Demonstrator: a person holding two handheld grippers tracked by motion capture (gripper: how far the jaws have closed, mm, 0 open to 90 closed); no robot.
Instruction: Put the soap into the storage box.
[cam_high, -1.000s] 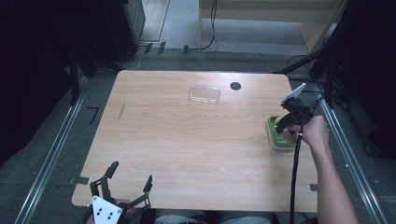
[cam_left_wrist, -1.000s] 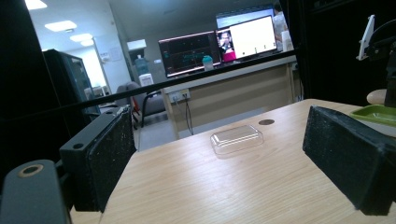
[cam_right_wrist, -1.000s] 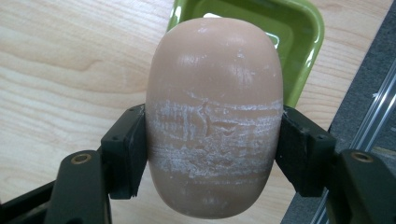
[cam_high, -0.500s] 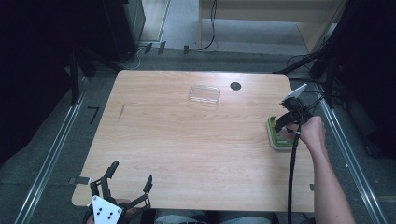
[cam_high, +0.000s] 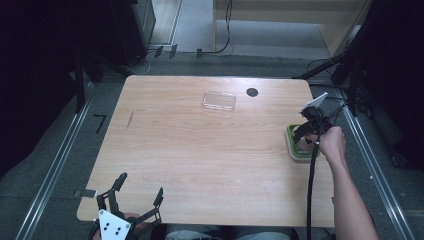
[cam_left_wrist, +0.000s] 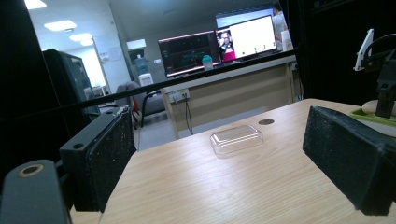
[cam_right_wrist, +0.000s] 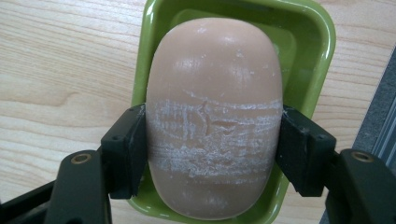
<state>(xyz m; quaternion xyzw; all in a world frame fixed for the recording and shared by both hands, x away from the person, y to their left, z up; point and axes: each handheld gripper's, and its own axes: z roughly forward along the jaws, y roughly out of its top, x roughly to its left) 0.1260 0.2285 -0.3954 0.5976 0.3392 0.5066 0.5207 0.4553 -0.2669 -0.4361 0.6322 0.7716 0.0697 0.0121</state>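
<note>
The right claw (cam_right_wrist: 212, 151) is clenched on a bar of soap (cam_right_wrist: 214, 112), its two black pads pressing the pale peach bar from either side across a band of whitish scuff marks. The soap lies lengthwise in a green soap dish (cam_right_wrist: 314, 42), whose rim shows all around the bar; whether the soap rests on the dish floor or is raised just off it cannot be told. In the high view the right claw (cam_high: 303, 134) points down over the green soap dish (cam_high: 291, 145) at the right edge of the wooden bench (cam_high: 200, 150), with the person's right hand (cam_high: 331, 142) gripping its body and a black cable trailing back along the forearm. The left claw (cam_high: 131, 192) hangs at the near left corner of the bench, well apart from the dish, its jaws spread wide with nothing between them. In the left gripper view the left claw (cam_left_wrist: 229, 168) looks level across the bench top, and between its released pads lies a clear plastic lid (cam_left_wrist: 236, 138), far off near the back of the bench. In the high view that clear plastic lid (cam_high: 219, 101) sits just beside a small round black hole (cam_high: 252, 92) in the bench top, well apart from both claws.
</note>
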